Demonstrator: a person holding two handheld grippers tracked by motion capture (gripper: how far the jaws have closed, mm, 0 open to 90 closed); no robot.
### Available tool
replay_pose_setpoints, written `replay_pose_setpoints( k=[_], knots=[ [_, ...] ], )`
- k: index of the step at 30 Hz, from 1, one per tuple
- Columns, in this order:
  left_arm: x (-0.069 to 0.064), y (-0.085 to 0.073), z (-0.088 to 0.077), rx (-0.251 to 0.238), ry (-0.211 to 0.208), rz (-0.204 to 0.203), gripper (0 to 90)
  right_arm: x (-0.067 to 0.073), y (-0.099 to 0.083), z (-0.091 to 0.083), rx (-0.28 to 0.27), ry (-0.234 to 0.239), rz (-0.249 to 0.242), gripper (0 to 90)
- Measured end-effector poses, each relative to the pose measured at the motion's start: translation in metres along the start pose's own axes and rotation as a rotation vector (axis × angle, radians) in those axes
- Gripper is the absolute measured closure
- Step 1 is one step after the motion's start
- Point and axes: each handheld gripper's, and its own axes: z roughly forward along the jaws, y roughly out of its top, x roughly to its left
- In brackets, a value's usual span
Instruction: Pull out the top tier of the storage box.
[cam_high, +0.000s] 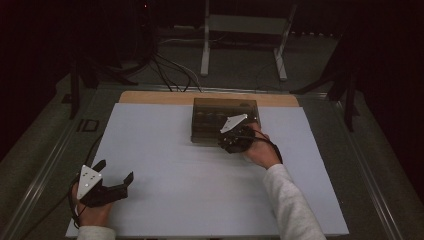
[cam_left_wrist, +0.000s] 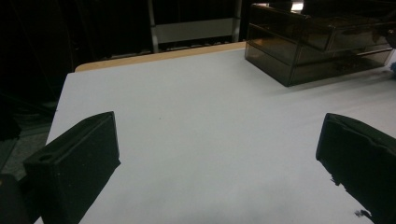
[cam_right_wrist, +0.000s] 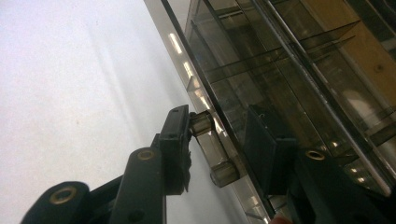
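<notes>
A smoked clear drawer box (cam_high: 220, 107) stands at the far middle of the white mat (cam_high: 200, 185). My right gripper (cam_high: 226, 139) is at its front face, held by a hand in a white sleeve. In the right gripper view the box (cam_right_wrist: 289, 70) runs up the right side, and my right gripper (cam_right_wrist: 217, 140) has a small clear drawer handle (cam_right_wrist: 220, 158) between its jaws. One jaw touches the handle's upper post; the other stands a little off it. My left gripper (cam_high: 116, 170) rests at the mat's front left, jaws wide apart, nothing between them (cam_left_wrist: 219, 144). The left gripper view also has the box (cam_left_wrist: 317, 46) at its upper right.
The mat lies on a wooden table top (cam_high: 150, 97) whose far edge shows. Behind the table stand a white metal frame (cam_high: 245, 25) and loose cables (cam_high: 170, 70) on a dark floor. A metal rail (cam_high: 45, 160) runs along the left side.
</notes>
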Motion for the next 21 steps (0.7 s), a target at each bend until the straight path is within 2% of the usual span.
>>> replay_pose_setpoints(
  k=[10,21],
  knots=[
    [0.0001,-0.0001,0.0001,0.001,0.0,-0.001,0.6,0.0022,-0.0023,-0.0026,-0.009,0.017,0.0,61.5],
    [-0.0003,-0.0002,0.0004,0.003,-0.001,0.0,0.6,0.0064,-0.0063,-0.0071,-0.002,0.036,-0.021,62.1]
  ],
)
